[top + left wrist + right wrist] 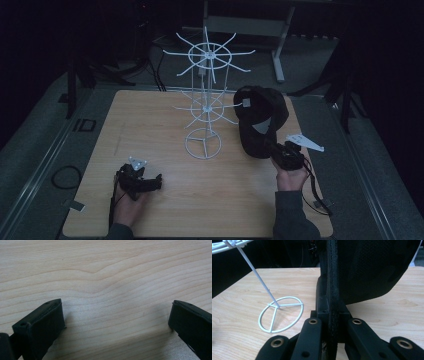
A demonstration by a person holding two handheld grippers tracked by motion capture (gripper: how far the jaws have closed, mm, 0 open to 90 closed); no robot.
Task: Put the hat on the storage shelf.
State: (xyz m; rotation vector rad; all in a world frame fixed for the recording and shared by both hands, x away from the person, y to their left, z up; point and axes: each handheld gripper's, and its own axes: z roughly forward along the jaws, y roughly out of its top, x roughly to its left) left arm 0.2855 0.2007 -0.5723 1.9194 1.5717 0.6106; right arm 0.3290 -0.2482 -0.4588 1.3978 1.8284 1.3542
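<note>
A black cap (260,117) hangs in the air to the right of a white wire display rack (206,80), close to its lower ring of arms. My right gripper (274,148) is shut on the cap's brim, and in the right gripper view the brim's edge (333,290) runs upright between the two jaws. My left gripper (159,181) rests low over the table near the front left, open. In the left gripper view its two black fingers (40,325) stand wide apart over bare wood with nothing between them.
The rack stands on a round wire base (203,143) at the middle of the wooden table (150,125); the same base (280,313) shows in the right gripper view, left of the jaws. Dark floor, stands and cables surround the table.
</note>
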